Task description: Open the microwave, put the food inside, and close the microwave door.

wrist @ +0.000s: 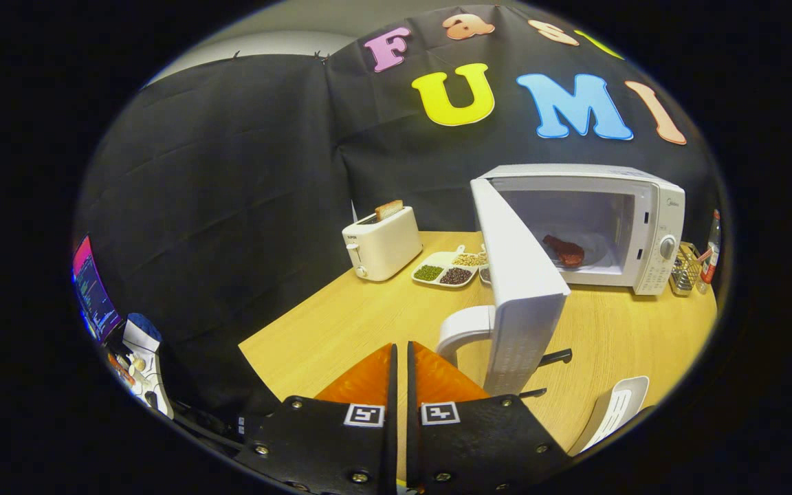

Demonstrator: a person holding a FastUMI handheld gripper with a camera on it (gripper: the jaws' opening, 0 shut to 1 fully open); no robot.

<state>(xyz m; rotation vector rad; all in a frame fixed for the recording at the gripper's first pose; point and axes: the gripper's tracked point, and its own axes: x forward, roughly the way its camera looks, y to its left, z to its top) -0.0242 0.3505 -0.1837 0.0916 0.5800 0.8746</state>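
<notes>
tool (401,364) fingers nearly closed, empty | food (565,251) already in microwave (650,227) | door (516,289) open, just ahead | stiff, light swing, likely; push panel or handle (463,328)

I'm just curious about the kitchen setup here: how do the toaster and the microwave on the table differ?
The toaster is small with rounded corners, and bread sticks up from its top slot. The microwave is bigger and boxy. It stands with its door swung wide open and food lying inside. Both are white and sit on the wooden table. The gripper, fingers nearly closed and empty, is near the door handle.
</notes>
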